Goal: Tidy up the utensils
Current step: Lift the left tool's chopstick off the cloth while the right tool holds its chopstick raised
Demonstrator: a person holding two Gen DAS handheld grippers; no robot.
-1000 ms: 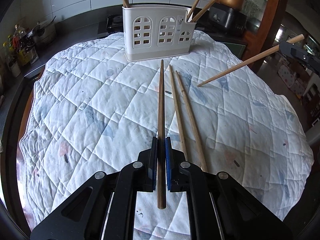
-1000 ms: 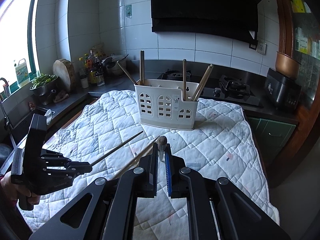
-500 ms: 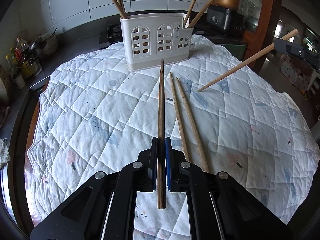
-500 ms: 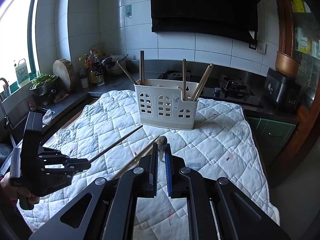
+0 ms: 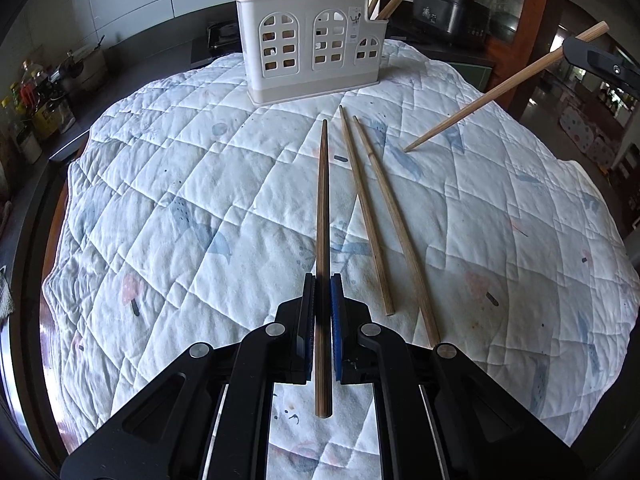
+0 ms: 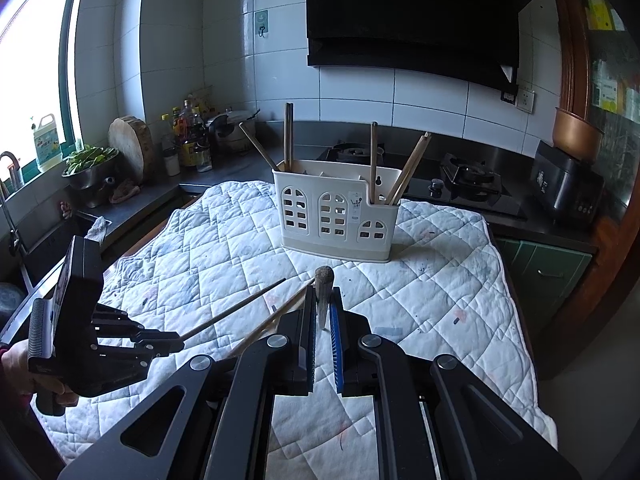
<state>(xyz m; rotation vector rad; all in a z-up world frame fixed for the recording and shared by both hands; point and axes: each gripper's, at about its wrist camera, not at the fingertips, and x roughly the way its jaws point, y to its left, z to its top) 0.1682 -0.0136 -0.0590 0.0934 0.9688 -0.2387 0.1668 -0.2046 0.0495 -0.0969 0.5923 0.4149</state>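
Left wrist: dark chopstick [image 5: 323,216] in claw [image 5: 322,292], tip toward holder [image 5: 310,46].

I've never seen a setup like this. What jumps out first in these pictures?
Two black tongs each clamp one chopstick above a white quilted cloth: the left tongs a dark chopstick, the right tongs a pale chopstick. Behind stands a white holder with chopsticks inside; two loose chopsticks lie before it.

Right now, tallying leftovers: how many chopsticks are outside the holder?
4: dark chopstick in left gripper, pale chopstick in right gripper, two loose chopsticks on the quilt. None seem hidden.
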